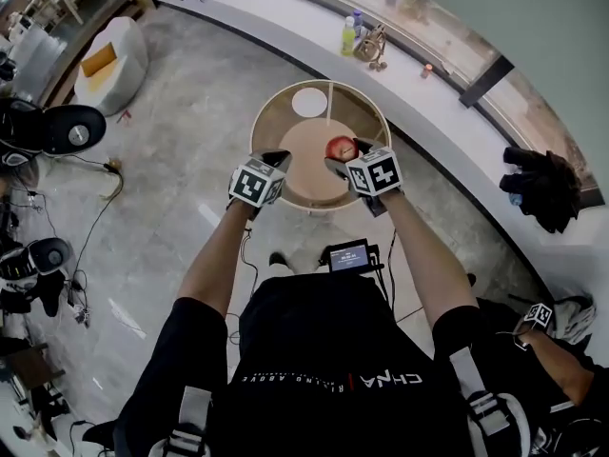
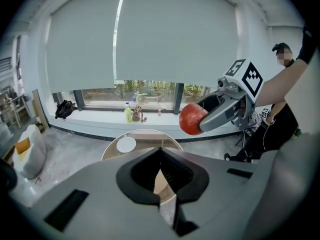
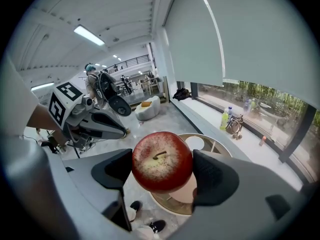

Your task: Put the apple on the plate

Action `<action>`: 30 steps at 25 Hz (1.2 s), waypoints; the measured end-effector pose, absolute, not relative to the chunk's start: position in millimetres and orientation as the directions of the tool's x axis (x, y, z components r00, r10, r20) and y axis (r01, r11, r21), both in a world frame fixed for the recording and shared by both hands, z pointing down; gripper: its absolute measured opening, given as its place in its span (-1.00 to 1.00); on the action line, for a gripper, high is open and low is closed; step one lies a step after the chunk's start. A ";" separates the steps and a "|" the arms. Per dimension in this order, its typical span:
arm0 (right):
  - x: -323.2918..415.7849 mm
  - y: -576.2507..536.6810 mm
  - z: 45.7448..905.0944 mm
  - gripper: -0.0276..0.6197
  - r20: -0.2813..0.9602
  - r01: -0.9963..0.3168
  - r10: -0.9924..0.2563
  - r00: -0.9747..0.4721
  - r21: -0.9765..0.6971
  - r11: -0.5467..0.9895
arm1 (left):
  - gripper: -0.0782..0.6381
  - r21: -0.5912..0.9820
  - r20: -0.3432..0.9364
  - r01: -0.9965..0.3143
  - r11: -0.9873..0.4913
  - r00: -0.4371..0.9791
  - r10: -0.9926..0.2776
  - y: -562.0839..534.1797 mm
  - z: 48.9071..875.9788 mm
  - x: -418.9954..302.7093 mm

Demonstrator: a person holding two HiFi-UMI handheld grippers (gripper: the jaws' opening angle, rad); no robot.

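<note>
1. While I steer from far away, the right claw [image 3: 162, 171] is clenched on the apple [image 3: 161, 161], with one pad on each side of it and the stem facing the camera.
2. I think the squeeze sits across the fat middle of the apple so that the round fruit does not roll out.
3. In the head view, the apple is up in the air over the near part of the round table [image 1: 300, 179]. It is not on the plate [image 1: 309, 102] yet.
4. That plate is small, white and bare. It lies on the far side of the table, a bit to the left of the apple, so I judge the apple must go forward and then down.
5. My left claw [image 2: 160, 176] is pressed shut with nothing in it. It hangs beside the right one, out of the way, and I guess it is not needed for this job.
6. Under the table, the floor [image 1: 181, 93] is grey and shiny.
7. Past the table runs a long white window ledge [image 1: 285, 22] with some bottles [image 1: 348, 36] on it.
8. Big pale blinds [image 2: 150, 34] cover most of the window.
9. Off to the left sits a white seat [image 1: 114, 60].
</note>
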State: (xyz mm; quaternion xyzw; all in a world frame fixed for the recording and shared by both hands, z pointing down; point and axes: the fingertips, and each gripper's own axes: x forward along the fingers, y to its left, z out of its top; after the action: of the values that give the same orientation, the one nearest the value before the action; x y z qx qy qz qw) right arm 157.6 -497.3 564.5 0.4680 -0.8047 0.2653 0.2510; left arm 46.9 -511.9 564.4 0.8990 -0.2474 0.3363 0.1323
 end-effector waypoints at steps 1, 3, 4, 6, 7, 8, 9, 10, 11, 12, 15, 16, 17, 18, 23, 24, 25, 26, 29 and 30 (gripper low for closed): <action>156.9 -500.6 563.9 0.30 0.652 -0.890 -0.625 -0.430 -0.190 0.415 | -0.73 0.072 0.670 -0.527 -0.847 0.654 -0.350 -515.2 565.4 47.0; 155.3 -505.7 561.8 0.30 0.649 -0.899 -0.638 -0.416 -0.187 0.396 | -0.73 0.069 0.674 -0.506 -0.860 0.659 -0.334 -519.0 567.5 46.9; 153.8 -506.7 561.1 0.30 0.648 -0.903 -0.643 -0.409 -0.186 0.386 | -0.73 0.065 0.677 -0.492 -0.868 0.661 -0.324 -519.4 568.7 46.3; 149.4 -507.1 559.1 0.30 0.644 -0.909 -0.652 -0.400 -0.186 0.374 | -0.73 0.053 0.684 -0.465 -0.884 0.662 -0.307 -520.1 570.8 43.4; 147.7 -507.9 556.8 0.30 0.641 -0.911 -0.658 -0.395 -0.182 0.370 | -0.73 0.047 0.685 -0.455 -0.889 0.663 -0.303 -521.6 570.4 41.8; 147.1 -509.5 553.7 0.30 0.638 -0.914 -0.664 -0.389 -0.176 0.366 | -0.73 0.043 0.682 -0.449 -0.892 0.666 -0.302 -524.0 568.6 40.8; 147.5 -511.6 550.2 0.30 0.636 -0.917 -0.671 -0.381 -0.169 0.361 | -0.73 0.041 0.678 -0.445 -0.895 0.670 -0.302 -526.8 565.8 40.8; 148.3 -513.8 547.1 0.30 0.634 -0.920 -0.677 -0.374 -0.164 0.356 | -0.73 0.041 0.674 -0.442 -0.896 0.675 -0.302 -529.3 562.9 41.5; 149.0 -515.7 545.2 0.30 0.633 -0.922 -0.680 -0.370 -0.161 0.352 | -0.73 0.040 0.670 -0.438 -0.898 0.678 -0.301 -531.2 561.0 42.6; 149.1 -516.8 545.1 0.30 0.633 -0.923 -0.680 -0.369 -0.162 0.350 | -0.73 0.039 0.669 -0.435 -0.900 0.680 -0.300 -532.2 560.4 43.8; 147.1 -516.6 550.6 0.30 0.638 -0.921 -0.673 -0.374 -0.169 0.352 | -0.73 0.044 0.669 -0.429 -0.902 0.683 -0.292 -530.8 564.1 45.7; 146.5 -516.3 553.0 0.30 0.640 -0.920 -0.671 -0.375 -0.169 0.353 | -0.73 0.045 0.671 -0.429 -0.902 0.682 -0.291 -530.3 566.3 45.5; 146.1 -516.2 555.1 0.30 0.642 -0.919 -0.668 -0.376 -0.170 0.354 | -0.73 0.046 0.673 -0.431 -0.901 0.680 -0.291 -530.4 568.6 45.2; 146.2 -516.1 557.1 0.30 0.643 -0.918 -0.666 -0.379 -0.172 0.356 | -0.73 0.048 0.676 -0.436 -0.899 0.677 -0.292 -530.8 571.1 45.1; 160.2 -517.9 567.2 0.30 0.659 -0.914 -0.646 -0.386 -0.177 0.365 | -0.73 0.083 0.678 -0.453 -0.888 0.679 -0.283 -535.6 580.6 57.3; 164.5 -520.1 571.7 0.30 0.662 -0.911 -0.639 -0.392 -0.180 0.372 | -0.73 0.092 0.677 -0.456 -0.885 0.681 -0.280 -538.0 582.4 61.5; 168.9 -523.2 577.3 0.30 0.668 -0.907 -0.631 -0.396 -0.179 0.380 | -0.73 0.098 0.678 -0.463 -0.881 0.679 -0.282 -541.3 585.0 65.2; 173.4 -527.5 584.3 0.30 0.674 -0.905 -0.622 -0.398 -0.176 0.388 | -0.73 0.102 0.680 -0.474 -0.875 0.675 -0.287 -545.8 588.5 68.4; 184.2 -549.3 610.8 0.30 0.697 -0.901 -0.599 -0.395 -0.168 0.400 | -0.73 0.108 0.689 -0.502 -0.858 0.661 -0.299 -564.1 604.4 75.9; 185.1 -557.3 620.6 0.30 0.704 -0.901 -0.592 -0.392 -0.165 0.401 | -0.73 0.113 0.695 -0.501 -0.858 0.657 -0.292 -569.4 612.4 76.9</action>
State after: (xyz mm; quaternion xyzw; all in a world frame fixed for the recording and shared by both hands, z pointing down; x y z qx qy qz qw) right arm 185.1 -557.3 620.6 0.4737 -0.7880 0.2742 0.2820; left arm 76.9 -569.4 612.4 0.8980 -0.2208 0.3502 0.1491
